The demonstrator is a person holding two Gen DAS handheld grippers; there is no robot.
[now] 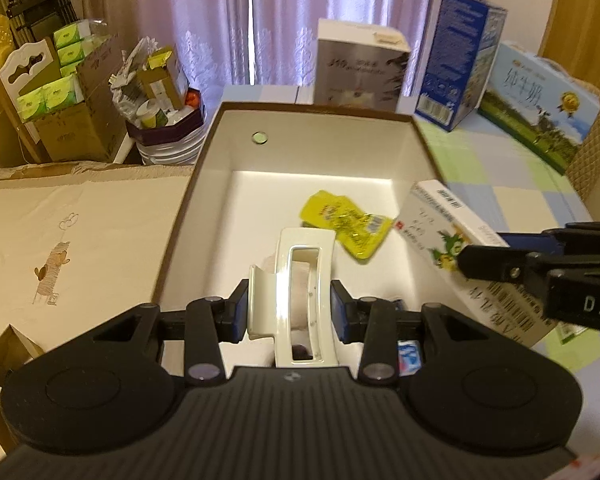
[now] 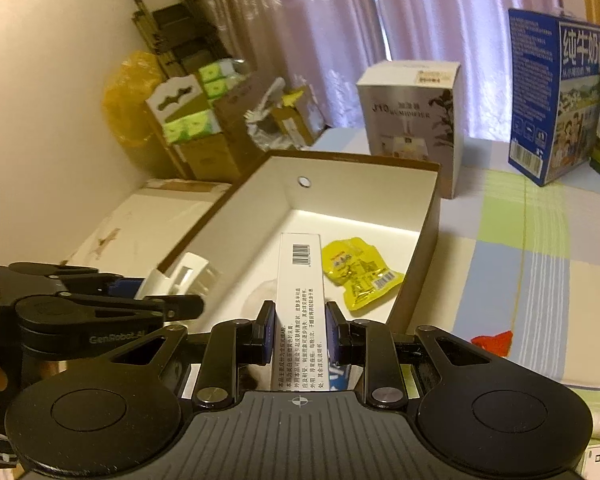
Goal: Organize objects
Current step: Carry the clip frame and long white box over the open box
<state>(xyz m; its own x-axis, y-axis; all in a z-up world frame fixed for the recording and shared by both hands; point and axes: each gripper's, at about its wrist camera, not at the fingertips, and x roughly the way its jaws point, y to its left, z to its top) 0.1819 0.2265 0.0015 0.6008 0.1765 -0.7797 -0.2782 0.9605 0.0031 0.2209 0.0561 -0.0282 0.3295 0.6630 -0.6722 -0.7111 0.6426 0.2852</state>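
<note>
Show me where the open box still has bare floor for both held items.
Bare floor lies along the open box's left wall and far wall, under its round hole. The yellow packet fills the right-centre. The near end is crowded by the hair clip and medicine carton.

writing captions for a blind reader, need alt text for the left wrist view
The left claw grips a cream hair clip above an open white box that holds a yellow packet. From the right, the right claw brings a white medicine carton over the box rim. Milk cartons stand behind on a checked cloth.
</note>
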